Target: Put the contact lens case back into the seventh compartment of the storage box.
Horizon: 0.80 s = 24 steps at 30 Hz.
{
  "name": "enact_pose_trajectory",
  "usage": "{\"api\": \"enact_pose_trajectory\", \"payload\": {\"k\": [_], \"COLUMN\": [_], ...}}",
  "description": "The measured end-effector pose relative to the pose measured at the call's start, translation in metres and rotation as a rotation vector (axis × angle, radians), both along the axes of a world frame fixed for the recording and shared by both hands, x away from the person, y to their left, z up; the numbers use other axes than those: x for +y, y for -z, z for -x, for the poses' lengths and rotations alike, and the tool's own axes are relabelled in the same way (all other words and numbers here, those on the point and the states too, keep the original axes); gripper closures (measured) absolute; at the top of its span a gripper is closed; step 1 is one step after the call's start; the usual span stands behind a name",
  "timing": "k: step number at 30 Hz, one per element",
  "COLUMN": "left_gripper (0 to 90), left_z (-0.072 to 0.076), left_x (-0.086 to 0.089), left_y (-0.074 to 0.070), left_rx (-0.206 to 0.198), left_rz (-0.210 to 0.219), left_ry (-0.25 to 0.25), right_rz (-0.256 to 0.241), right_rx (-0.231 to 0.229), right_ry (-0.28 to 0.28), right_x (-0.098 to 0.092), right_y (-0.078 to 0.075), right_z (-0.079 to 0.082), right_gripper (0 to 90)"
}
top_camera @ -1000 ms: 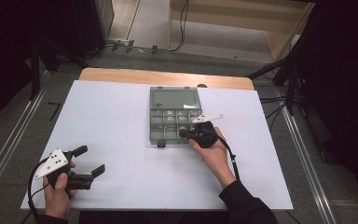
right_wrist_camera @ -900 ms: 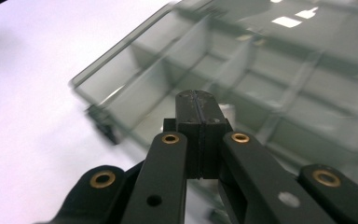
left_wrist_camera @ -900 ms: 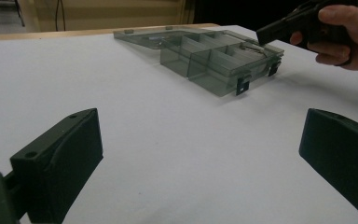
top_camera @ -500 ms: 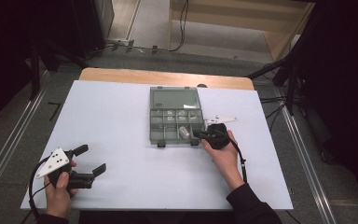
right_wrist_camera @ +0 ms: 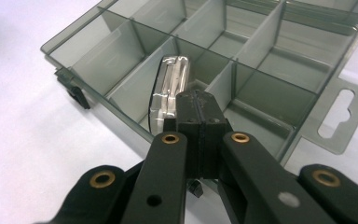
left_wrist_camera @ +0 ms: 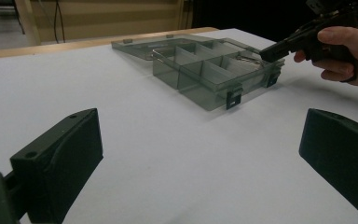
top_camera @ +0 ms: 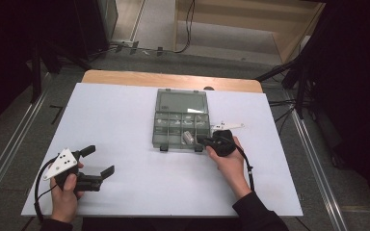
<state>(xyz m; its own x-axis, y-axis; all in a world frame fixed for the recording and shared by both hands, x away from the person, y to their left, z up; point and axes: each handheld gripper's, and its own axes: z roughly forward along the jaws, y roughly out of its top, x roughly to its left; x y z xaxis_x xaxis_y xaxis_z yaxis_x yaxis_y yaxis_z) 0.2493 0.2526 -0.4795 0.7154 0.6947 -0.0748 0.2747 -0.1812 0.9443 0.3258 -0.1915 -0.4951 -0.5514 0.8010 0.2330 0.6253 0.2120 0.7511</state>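
Right claw pinched tight on a small shiny packet, poised over a front compartment of the open organiser box, probably for sorting. Left claw spread wide, idle above the counter.

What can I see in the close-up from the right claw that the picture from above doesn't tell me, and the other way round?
Right claw view alone: the right claw pinching a small clear packet above a front compartment, and the hanging tab on the box's edge.

High view alone: the whole white table, both hands, and the left claw wide open, away from the box.

Both: the smoky plastic box with its dividers, lid open.
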Motion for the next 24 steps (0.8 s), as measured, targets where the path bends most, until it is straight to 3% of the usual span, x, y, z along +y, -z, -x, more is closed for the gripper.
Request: {"api": "enact_pose_trajectory", "payload": {"k": [4,6,7,8,9,12,13,15,16,17,21,22,24], "left_gripper": [0.0,0.0,0.0,0.0,0.0,0.0,0.0,0.0,0.0,0.0,0.0,0.0,0.0], "left_z": [-0.002,-0.004,-0.004,-0.005,-0.006,-0.010,-0.013,-0.015,-0.017,-0.018,-0.025,-0.026,-0.029], "left_x": [-0.010,-0.014,-0.016,-0.018,-0.020,-0.026,-0.030,-0.033,-0.035,-0.038,-0.047,-0.049,-0.053], "left_y": [-0.004,-0.005,-0.006,-0.007,-0.008,-0.012,-0.013,-0.014,-0.015,-0.016,-0.019,-0.020,-0.022], "left_rx": [-0.004,-0.001,-0.004,-0.004,-0.004,0.000,-0.002,-0.004,-0.006,-0.007,-0.009,-0.012,-0.015], "left_rz": [-0.017,-0.017,-0.016,-0.014,-0.012,-0.004,-0.005,-0.012,-0.015,-0.018,-0.022,-0.024,-0.028], "left_ry": [0.003,0.015,0.019,0.021,0.026,0.038,0.048,0.052,0.056,0.059,0.067,0.071,0.077], "right_rz": [-0.017,-0.022,-0.040,-0.052,-0.052,-0.072,-0.086,-0.089,-0.092,-0.092,-0.098,-0.098,-0.112], "right_rx": [0.001,-0.012,-0.021,-0.050,-0.050,-0.094,-0.109,-0.111,-0.124,-0.128,-0.133,-0.146,-0.151], "right_ry": [-0.017,-0.021,-0.024,-0.017,-0.017,-0.003,-0.007,-0.006,-0.005,-0.004,0.004,0.011,0.010], "right_x": [0.001,0.000,-0.002,-0.006,-0.006,-0.014,-0.018,-0.020,-0.024,-0.025,-0.029,-0.031,-0.033], "right_y": [0.001,0.000,-0.001,-0.004,-0.004,-0.007,-0.008,-0.008,-0.008,-0.008,-0.009,-0.010,-0.010], "right_z": [0.002,0.003,0.003,0.006,0.006,0.009,0.011,0.011,0.012,0.013,0.013,0.014,0.014], "right_gripper": [87.7,81.3,77.6,67.8,67.8,49.3,39.3,34.4,20.8,14.4,6.0,0.0,0.0]}}
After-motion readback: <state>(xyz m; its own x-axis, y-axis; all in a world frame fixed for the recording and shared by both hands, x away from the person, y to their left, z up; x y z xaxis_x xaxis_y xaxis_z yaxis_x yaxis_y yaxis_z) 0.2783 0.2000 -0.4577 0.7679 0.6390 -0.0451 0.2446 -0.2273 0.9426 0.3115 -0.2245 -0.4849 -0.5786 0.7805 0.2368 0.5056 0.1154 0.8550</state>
